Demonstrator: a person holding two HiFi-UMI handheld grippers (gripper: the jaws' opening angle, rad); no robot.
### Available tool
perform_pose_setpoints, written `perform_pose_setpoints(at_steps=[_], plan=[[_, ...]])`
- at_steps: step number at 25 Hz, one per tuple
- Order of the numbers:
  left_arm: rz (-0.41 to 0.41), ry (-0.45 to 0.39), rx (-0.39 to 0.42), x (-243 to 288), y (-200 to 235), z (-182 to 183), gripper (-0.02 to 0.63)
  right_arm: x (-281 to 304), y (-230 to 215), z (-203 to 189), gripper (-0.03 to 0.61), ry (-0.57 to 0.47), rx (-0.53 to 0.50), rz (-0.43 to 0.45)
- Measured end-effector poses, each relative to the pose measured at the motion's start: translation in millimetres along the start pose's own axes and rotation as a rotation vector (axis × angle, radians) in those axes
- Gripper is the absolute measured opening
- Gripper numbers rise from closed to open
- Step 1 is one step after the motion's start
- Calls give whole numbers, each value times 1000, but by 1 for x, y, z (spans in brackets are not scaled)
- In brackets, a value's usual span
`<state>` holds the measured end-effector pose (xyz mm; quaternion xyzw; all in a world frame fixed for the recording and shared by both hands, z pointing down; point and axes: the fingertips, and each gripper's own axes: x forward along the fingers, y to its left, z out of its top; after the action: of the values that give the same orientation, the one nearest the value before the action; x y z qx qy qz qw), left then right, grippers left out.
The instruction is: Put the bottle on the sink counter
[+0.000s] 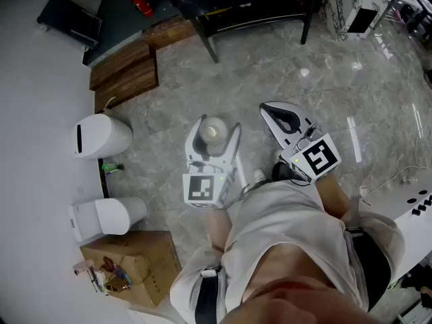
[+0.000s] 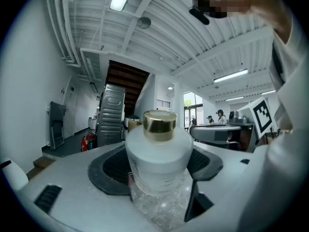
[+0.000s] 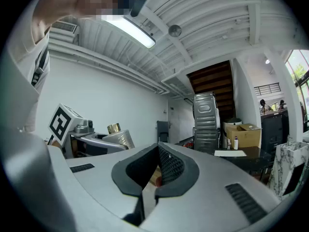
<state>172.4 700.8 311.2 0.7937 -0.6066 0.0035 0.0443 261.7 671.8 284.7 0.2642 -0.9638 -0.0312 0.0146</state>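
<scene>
A frosted white bottle with a gold cap stands between the dark pads of my left gripper, which is shut on its body and points upward. In the head view the bottle shows from above inside the left gripper, in front of the person's body over the floor. My right gripper is held beside it to the right, jaws shut with nothing between them. The right gripper view shows its pads meeting, and the bottle in the left gripper off to the left.
A white bin and a white toilet stand along the left wall, with a cardboard box in front of them. Wooden steps and a dark table lie farther ahead. A white counter edge shows at the right.
</scene>
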Motion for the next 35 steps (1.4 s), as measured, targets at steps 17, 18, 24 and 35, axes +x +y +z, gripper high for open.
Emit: perform_pose_setpoints(at_steps=[17, 18, 24, 35], plan=[[-36, 7, 0, -14, 22, -9, 328, 16, 26, -13, -3, 5, 36, -33], [-39, 2, -4, -12, 22, -7, 328, 18, 25, -13, -3, 3, 34, -29], [-33, -7, -14, 8, 33, -1, 328, 40, 10, -10, -3, -15, 39, 5], [-6, -5, 11, 78, 62, 8, 328, 94, -49, -13, -3, -37, 59, 69]])
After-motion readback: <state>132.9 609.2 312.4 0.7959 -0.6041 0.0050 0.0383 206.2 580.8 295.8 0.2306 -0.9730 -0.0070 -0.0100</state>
